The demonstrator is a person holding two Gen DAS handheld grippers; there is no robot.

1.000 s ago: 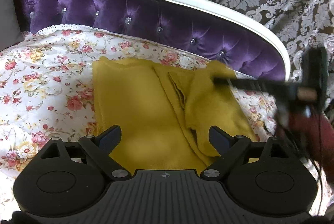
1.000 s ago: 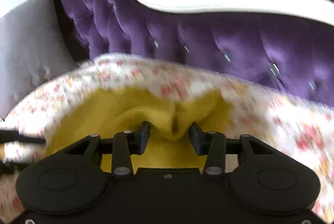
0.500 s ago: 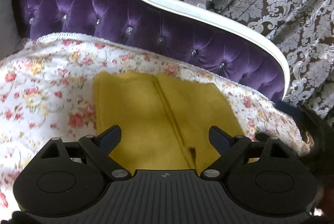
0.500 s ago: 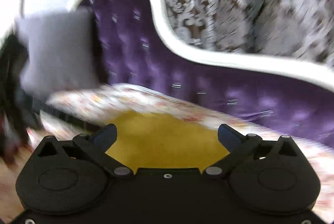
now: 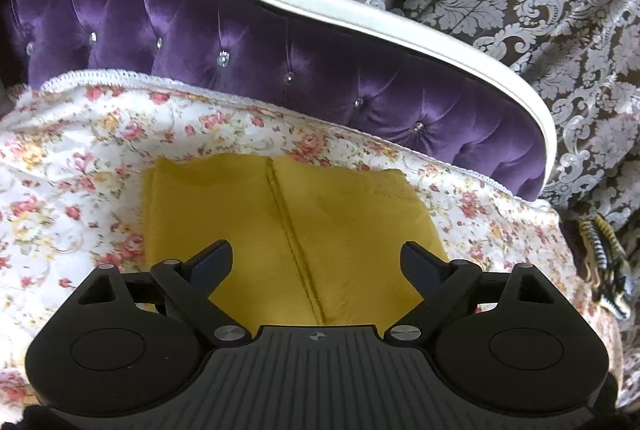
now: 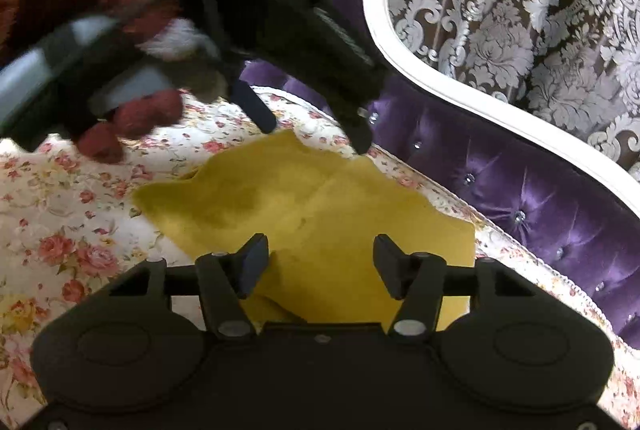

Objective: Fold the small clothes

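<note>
cloth: mustard-yellow garment (image 5: 288, 222) lying folded flat on the floral bedspread (image 5: 72, 157), a seam running down its middle
left gripper (image 5: 316, 262): hovering over the near edge of the garment, jaws spread wide, nothing in them
right gripper (image 6: 316, 262): jaws closing but not pinching anything, garment under them
behind: purple tufted headboard (image 5: 168, 21) with a white frame
hand: red knit glove (image 6: 132, 117) on the left tool

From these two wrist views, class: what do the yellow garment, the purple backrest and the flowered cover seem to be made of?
Yellow garment: soft matte knit or fleece, probably; fuzzy surface, limp folds.
Purple backrest: velvet-like plush with sheen, button-tufted with shiny studs.
Flowered cover: thin printed woven cloth, likely cotton; lace-like edging.
</note>
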